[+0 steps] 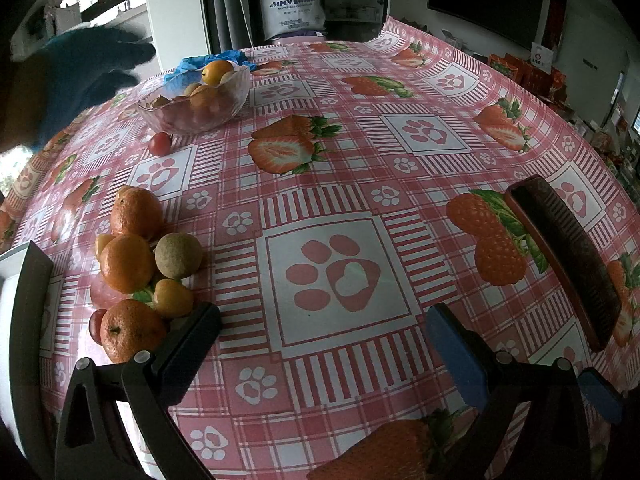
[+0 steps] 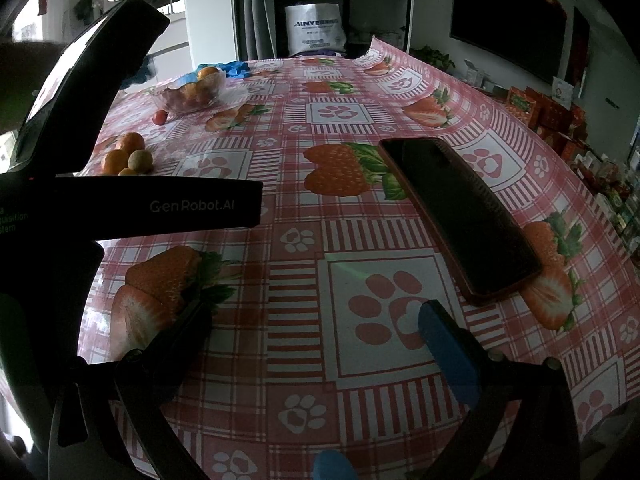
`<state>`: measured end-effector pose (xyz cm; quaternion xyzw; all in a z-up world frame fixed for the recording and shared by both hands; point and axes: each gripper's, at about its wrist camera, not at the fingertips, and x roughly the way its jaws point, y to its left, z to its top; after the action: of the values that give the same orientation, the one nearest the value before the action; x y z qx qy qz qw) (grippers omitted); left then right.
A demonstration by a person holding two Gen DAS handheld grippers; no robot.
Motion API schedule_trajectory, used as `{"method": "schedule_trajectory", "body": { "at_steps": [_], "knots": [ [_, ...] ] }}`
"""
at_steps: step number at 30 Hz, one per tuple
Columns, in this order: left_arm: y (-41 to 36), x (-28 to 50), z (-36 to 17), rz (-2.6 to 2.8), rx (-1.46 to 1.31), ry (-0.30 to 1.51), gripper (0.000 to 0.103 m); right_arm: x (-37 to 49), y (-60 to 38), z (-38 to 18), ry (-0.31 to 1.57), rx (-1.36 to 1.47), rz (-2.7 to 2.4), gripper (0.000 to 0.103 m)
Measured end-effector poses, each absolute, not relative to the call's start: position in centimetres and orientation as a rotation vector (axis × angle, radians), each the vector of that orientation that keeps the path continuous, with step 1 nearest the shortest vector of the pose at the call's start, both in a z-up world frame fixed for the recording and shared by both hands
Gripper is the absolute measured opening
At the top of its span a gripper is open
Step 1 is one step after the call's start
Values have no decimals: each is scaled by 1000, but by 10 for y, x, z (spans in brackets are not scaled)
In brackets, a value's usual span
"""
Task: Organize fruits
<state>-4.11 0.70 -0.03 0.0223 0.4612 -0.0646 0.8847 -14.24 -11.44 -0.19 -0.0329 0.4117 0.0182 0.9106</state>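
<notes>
Lying heaped at about nine o'clock in the left wrist view, the loose fruits [image 1: 148,268] form a tight cluster on the tabletop [image 1: 320,184]: dimpled, matte-skinned oranges, a dull green-brown round fruit [image 1: 178,255], smaller smooth yellow-orange ones and a dark red one at the pile's near edge. Nearest of them, one orange [image 1: 130,330] sits just beside the left gripper's [image 1: 324,332] black finger. At about eleven o'clock a ribbed clear glass bowl [image 1: 192,106] holds more orange and yellow fruit, with a glossy cherry tomato [image 1: 160,143] alone on the cloth just in front of it and crumpled blue gloves [image 1: 212,62] behind it.

Both tools have their jaws spread wide with nothing between them; the right gripper [image 2: 316,328] hovers over a paw-print square, one finger black, the other faced with a blue pad. A dark phone in a reddish case [image 2: 460,216] lies flat at about two o'clock of it. A blurred blue-gloved hand [image 1: 80,76] shows at ten o'clock in the left view.

A shiny vinyl cloth covers the tabletop, pink-and-white plaid printed with strawberries and paws. Beyond stand a white printed bag [image 1: 292,6], a dark wall screen [image 2: 508,20] and red boxes [image 2: 540,108] at the right.
</notes>
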Motion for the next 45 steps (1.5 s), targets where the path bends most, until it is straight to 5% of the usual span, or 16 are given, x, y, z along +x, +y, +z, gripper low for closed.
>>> {"method": "schedule_trajectory", "body": {
  "at_steps": [45],
  "knots": [
    [12, -48, 5, -119, 39, 999, 103, -143, -115, -2, 846, -68, 39, 103]
  ]
}}
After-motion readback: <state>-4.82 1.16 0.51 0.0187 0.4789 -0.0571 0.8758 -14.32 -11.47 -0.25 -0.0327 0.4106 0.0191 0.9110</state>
